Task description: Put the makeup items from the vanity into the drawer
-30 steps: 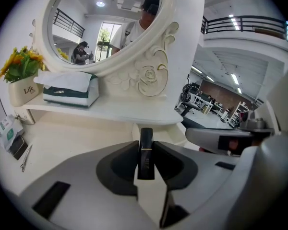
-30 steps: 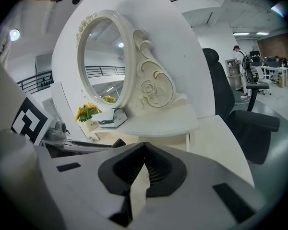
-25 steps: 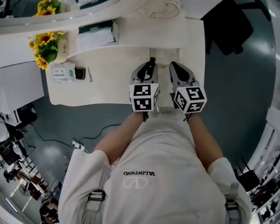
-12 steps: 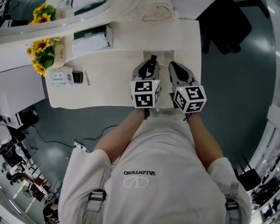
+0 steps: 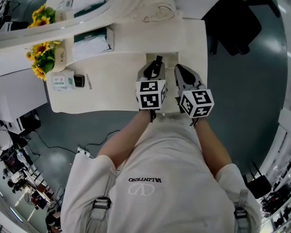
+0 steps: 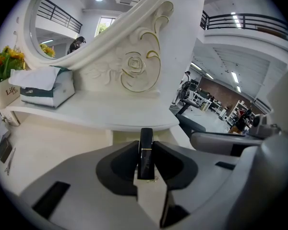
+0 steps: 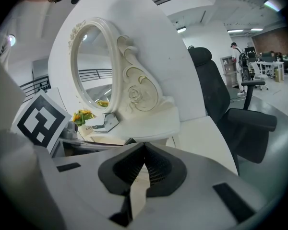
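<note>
A person is standing at a white vanity, seen from above, holding tongs in each hand over the right part of the vanity top, near its front edge. The left tongs are gripping a slim black lipstick with a thin gold band. The tube is standing upright between the pads, its top poking out past the tips. The right tongs are holding nothing, with their tips pressed together, just beside the left pair.

Just ahead of the tips, a rectangular opening is sitting under the raised back shelf. Whether this is the drawer cannot be told.

Near the left edge of the vanity top, a green-and-white box, a small dark case and a thin stick are lying side by side, well apart from the tongs. A tissue box and sunflowers are resting towards the back left, below the oval mirror.

The lipstick is likely light and stiff, with a glossy shell that could slide in the pads. The cap probably pulls off at the gold band, so gripping across the flat sides of the body, as now, seems safest. Firm, steady pressure should be enough; it is unlikely to be crushed.
</note>
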The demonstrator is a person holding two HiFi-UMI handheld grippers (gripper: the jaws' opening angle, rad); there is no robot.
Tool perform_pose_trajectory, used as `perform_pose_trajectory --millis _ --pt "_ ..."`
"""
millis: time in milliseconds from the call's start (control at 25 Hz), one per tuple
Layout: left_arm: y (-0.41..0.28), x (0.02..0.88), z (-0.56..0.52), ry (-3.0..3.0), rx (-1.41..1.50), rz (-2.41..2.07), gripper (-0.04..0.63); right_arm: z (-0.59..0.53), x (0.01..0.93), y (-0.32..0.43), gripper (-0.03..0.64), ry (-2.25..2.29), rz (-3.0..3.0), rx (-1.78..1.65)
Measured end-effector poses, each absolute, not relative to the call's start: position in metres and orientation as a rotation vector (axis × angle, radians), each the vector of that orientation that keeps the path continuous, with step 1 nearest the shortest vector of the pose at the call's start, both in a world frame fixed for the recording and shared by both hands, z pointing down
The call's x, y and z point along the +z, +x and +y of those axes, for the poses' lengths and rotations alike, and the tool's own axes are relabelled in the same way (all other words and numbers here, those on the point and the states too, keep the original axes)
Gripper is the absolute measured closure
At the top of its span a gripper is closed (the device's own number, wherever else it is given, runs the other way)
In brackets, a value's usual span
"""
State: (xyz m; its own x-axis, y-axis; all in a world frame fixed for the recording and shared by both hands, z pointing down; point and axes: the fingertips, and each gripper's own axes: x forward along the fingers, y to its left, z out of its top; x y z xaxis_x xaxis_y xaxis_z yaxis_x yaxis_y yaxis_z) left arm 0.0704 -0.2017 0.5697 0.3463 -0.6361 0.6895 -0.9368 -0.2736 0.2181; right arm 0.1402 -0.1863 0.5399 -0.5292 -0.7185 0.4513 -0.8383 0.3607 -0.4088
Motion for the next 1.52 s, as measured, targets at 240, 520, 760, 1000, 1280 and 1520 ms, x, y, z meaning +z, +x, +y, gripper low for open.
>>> perform_pose_trajectory --millis 240,520,760,1000,1280,1520 --pt "0.072 0.573 -0.204 1.996 0.657 -1.370 0.497 -0.183 0.541 0.142 0.604 1.389 -2.428 0.912" --pt "0.072 0.578 -0.207 1.991 0.674 -1.387 0.497 -0.184 0.544 0.145 0.604 1.381 -2.431 0.916" --pt "0.075 0.577 -0.207 2.009 0.639 -1.378 0.471 -0.183 0.542 0.147 0.604 1.377 -2.436 0.909" --pt "0.072 0.570 -0.207 2.042 0.621 -1.393 0.441 -0.183 0.541 0.148 0.604 1.384 -2.434 0.903" --pt "0.053 0.531 -0.203 2.141 0.528 -1.460 0.450 -0.187 0.528 0.150 0.604 1.441 -2.440 0.869" --pt "-0.005 0.463 -0.202 2.245 0.433 -1.695 0.586 -0.199 0.490 0.156 0.604 1.565 -2.481 0.775"
